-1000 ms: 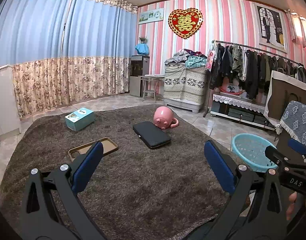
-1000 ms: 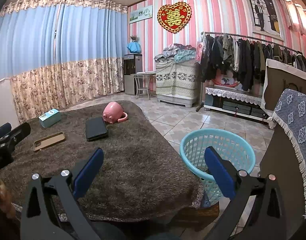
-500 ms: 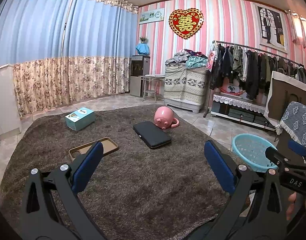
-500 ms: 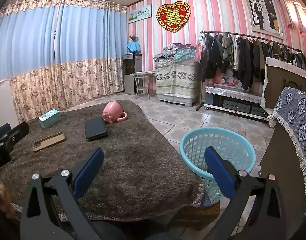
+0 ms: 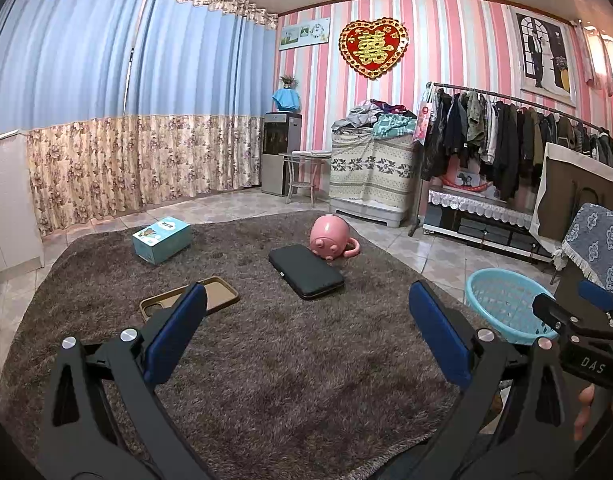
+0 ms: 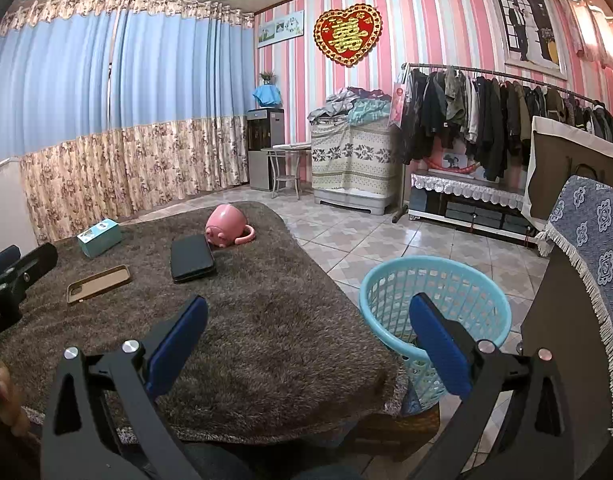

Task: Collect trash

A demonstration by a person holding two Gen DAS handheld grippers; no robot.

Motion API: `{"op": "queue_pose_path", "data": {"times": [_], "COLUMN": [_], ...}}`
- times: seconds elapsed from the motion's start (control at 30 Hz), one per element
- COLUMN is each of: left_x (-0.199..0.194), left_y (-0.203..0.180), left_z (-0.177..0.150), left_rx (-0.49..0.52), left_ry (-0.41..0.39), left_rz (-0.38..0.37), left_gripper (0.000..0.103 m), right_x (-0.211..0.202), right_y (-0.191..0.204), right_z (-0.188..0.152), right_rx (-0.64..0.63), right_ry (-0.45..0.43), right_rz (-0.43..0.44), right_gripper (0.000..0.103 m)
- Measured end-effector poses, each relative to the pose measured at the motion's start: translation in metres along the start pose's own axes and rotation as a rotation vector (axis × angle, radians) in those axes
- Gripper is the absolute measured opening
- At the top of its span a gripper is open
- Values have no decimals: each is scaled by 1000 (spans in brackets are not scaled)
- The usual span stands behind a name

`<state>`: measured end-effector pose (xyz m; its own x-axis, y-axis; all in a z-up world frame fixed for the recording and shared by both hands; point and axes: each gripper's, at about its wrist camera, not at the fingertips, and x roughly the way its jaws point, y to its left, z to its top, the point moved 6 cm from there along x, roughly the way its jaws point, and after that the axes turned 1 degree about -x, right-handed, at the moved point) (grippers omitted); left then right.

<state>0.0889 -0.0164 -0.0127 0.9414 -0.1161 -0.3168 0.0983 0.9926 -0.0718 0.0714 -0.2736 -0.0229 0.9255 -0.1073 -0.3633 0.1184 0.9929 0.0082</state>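
Basket (image 6: 434,304) beside rug; left gripper (image 5: 306,336), right gripper (image 6: 306,336) fingers spread wide, holding nothing.

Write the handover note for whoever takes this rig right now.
Left gripper: open, empty, above the brown shaggy rug.
Right gripper: open, empty, near the light-blue plastic mesh basket standing on the floor off the rug's right edge.
On the rug: teal cardboard box, tan phone case, black flat case, tipped pink pig mug.
Done: nothing collected; the basket looks empty.
Left: all four items.
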Motion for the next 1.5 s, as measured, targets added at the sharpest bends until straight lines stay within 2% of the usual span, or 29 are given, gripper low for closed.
{"op": "queue_pose_path", "data": {"times": [1.5], "left_x": [-2], "left_y": [-1], "left_z": [4], "left_rx": [7], "left_ry": [-9], "left_rz": [5], "left_gripper": [98], "right_x": [-1], "right_y": [1], "right_z": [4], "right_rx": [2], "right_ry": [-11], "right_rz": [-3], "right_gripper": [99]}}
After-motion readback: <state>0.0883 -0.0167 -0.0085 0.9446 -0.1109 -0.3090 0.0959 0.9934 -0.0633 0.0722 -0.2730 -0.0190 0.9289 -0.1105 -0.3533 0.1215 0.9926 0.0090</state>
